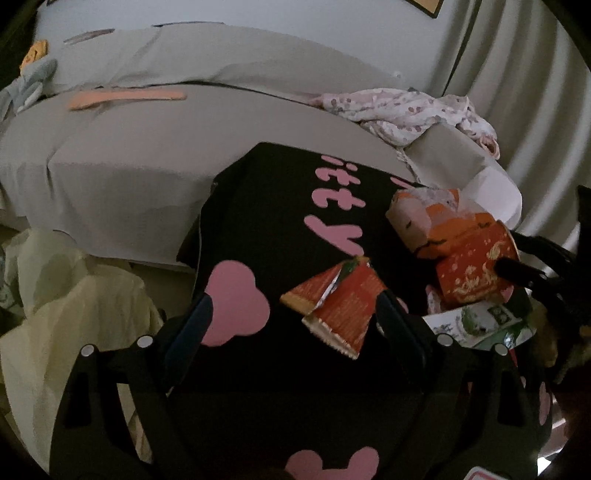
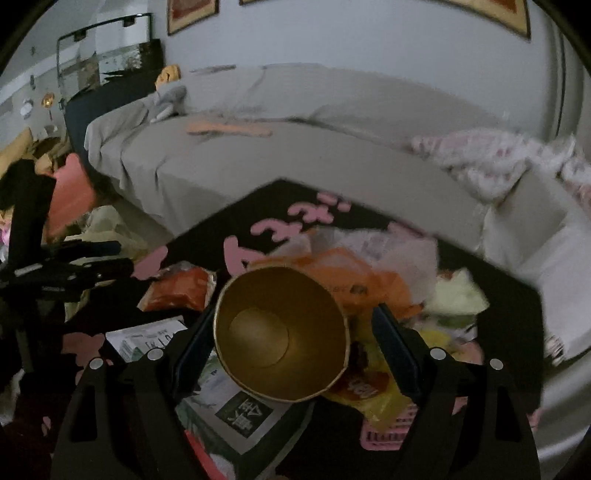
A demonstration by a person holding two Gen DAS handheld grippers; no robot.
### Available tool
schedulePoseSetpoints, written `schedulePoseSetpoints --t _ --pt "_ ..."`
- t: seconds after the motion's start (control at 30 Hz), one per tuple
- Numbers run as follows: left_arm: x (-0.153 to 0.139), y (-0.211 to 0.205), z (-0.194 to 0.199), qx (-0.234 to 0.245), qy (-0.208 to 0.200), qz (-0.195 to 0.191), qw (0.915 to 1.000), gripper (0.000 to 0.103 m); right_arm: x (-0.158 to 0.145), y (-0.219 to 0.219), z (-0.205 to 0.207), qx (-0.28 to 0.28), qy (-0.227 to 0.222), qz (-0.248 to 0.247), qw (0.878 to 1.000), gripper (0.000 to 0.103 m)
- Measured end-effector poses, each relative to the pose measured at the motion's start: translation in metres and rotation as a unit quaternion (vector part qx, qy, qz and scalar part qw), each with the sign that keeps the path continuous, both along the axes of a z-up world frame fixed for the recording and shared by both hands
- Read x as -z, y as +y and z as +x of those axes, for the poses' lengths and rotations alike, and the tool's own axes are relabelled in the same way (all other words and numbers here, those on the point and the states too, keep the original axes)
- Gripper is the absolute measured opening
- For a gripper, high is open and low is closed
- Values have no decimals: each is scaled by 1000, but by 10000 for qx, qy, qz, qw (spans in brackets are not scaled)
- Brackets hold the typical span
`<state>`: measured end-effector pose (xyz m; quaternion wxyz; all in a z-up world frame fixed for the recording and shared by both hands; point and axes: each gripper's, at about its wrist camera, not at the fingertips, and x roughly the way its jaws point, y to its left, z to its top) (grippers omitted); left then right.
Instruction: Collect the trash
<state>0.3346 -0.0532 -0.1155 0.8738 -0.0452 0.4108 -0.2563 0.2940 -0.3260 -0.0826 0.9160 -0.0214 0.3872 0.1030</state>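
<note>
a grey sofa (image 1: 155, 155) with floral cloth (image 1: 399, 110) stands behind the black table (image 1: 266, 206), which is strewn with cartons and wrappers. the left gripper (image 1: 291, 321) hangs spread over a torn red carton (image 1: 340, 306) that touches its right finger. the right gripper (image 2: 291, 343) reaches forward over the litter, its fingers either side of the paper cup (image 2: 280, 332); whether it grips is unclear.

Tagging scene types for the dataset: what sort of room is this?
Probably a living room in a home: a long grey fabric-covered sofa, framed pictures on the white wall, and a glass fish tank at the far left.
</note>
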Motion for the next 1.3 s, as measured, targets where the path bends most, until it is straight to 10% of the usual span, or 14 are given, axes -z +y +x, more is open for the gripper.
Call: schedulePoseSetpoints --t 0.17,0.63,0.87,1.13,1.3 --pt "3 -10 -2 430 0 -4 9991 82 2 -7 -9 -138 120 420 9990 57" --pt "17 -67 41 1030 202 699 9920 73 -57 -54 -70 668 -421 663 9947 56" --pt "15 -63 21 1001 197 476 9936 42 -59 -50 -84 739 -491 371 9954 56" --pt "22 -47 19 591 367 488 9964 36 -67 -43 -91 715 -637 307 9949 56" --pt "19 -31 25 152 498 150 9985 15 -73 -36 -100 697 -695 261 9948 56"
